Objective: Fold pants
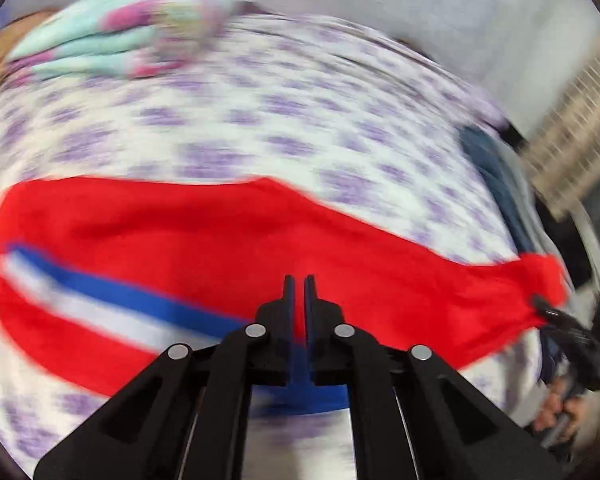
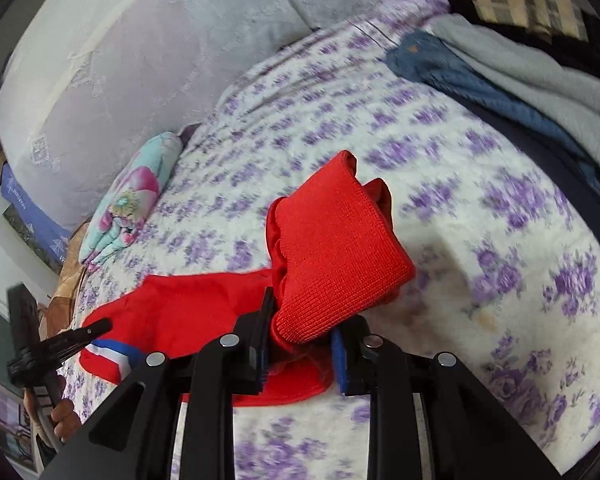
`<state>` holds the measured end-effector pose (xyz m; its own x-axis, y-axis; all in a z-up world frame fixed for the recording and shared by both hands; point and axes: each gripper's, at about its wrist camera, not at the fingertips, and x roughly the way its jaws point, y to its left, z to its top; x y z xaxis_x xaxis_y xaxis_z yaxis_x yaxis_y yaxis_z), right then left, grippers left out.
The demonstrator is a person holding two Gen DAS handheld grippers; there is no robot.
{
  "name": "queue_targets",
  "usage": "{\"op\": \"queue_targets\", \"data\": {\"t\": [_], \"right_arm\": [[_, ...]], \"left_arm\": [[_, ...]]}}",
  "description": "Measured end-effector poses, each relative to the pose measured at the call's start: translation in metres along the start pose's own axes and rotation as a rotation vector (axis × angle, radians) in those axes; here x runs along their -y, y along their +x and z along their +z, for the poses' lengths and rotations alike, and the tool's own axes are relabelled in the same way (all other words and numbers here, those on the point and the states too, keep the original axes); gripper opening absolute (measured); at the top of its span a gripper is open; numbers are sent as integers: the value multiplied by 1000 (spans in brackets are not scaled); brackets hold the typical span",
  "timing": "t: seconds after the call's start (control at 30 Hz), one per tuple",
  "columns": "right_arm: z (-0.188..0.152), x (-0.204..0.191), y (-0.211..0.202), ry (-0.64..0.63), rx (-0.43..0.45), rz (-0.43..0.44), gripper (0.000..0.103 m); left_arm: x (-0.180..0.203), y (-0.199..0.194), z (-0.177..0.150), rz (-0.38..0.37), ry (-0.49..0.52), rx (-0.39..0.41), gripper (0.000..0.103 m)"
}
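Note:
Red pants (image 1: 228, 224) with a blue and white side stripe lie stretched across a bed with a purple-flowered cover (image 1: 260, 120). My left gripper (image 1: 299, 280) is shut on the pants at the striped edge. My right gripper (image 2: 304, 320) is shut on the ribbed red cuff (image 2: 332, 252), which sticks up between its fingers. In the left wrist view the right gripper (image 1: 556, 316) holds the far right end of the pants. In the right wrist view the left gripper (image 2: 96, 326) sits at the pants' left end by the stripe (image 2: 108, 354).
A folded teal and pink floral cloth (image 2: 132, 200) lies at the bed's far side by a large pale pillow (image 2: 120, 80). Blue (image 2: 460, 76) and grey (image 2: 540, 76) folded blankets lie along the bed's right edge.

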<state>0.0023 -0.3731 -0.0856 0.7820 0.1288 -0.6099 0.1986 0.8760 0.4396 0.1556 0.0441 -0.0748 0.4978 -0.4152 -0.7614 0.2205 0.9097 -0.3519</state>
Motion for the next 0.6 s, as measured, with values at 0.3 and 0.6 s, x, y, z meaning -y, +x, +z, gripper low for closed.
{"op": "queue_targets", "data": {"t": [0.3,0.6], "right_arm": [[0,-139,28,-305,-40,7,25],[-66,-247,122,-572,-249,-17,23]], "left_arm": [[-101,21,-20,-69,-152,-34,1],[-111,21,-25,-157,-154,-3,1]]}}
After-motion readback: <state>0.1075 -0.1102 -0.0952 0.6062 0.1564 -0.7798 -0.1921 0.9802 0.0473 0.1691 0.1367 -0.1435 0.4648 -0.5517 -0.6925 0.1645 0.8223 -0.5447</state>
